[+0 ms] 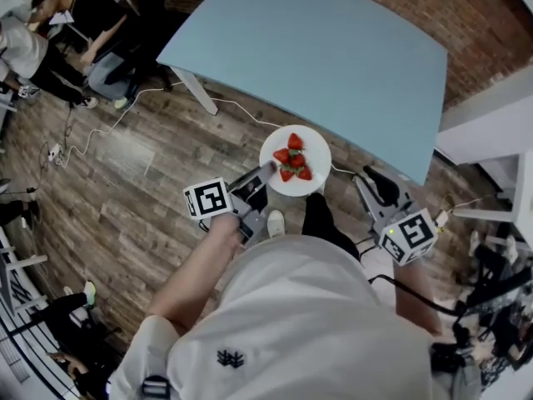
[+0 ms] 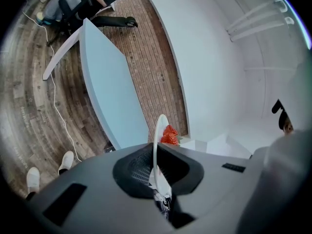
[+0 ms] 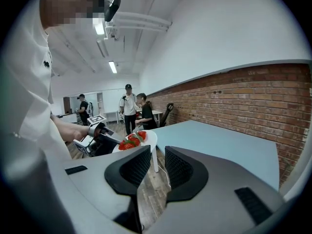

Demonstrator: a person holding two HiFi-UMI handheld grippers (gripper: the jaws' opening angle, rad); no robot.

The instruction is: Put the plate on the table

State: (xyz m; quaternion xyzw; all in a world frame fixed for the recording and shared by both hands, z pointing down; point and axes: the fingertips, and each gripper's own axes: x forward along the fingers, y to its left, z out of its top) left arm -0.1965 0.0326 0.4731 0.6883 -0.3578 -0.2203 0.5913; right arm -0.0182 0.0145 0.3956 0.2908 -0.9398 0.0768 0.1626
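A white plate (image 1: 273, 152) carries several strawberries (image 1: 293, 158) and hangs in the air just short of the near edge of the light blue table (image 1: 333, 57). My left gripper (image 1: 265, 171) is shut on the plate's left rim. In the left gripper view the plate (image 2: 156, 140) stands edge-on between the jaws, with the strawberries (image 2: 169, 135) on its right side. My right gripper (image 1: 366, 180) is to the right of the plate, apart from it. In the right gripper view the right gripper (image 3: 157, 167) has a gap between its pads and nothing in it.
The floor is wood planks with a white cable (image 1: 100, 132) trailing across it. A white table leg (image 1: 196, 90) stands under the table's left corner. People (image 1: 50, 32) and a chair are at the far left. White furniture (image 1: 491, 132) and a brick wall (image 1: 433, 7) lie to the right.
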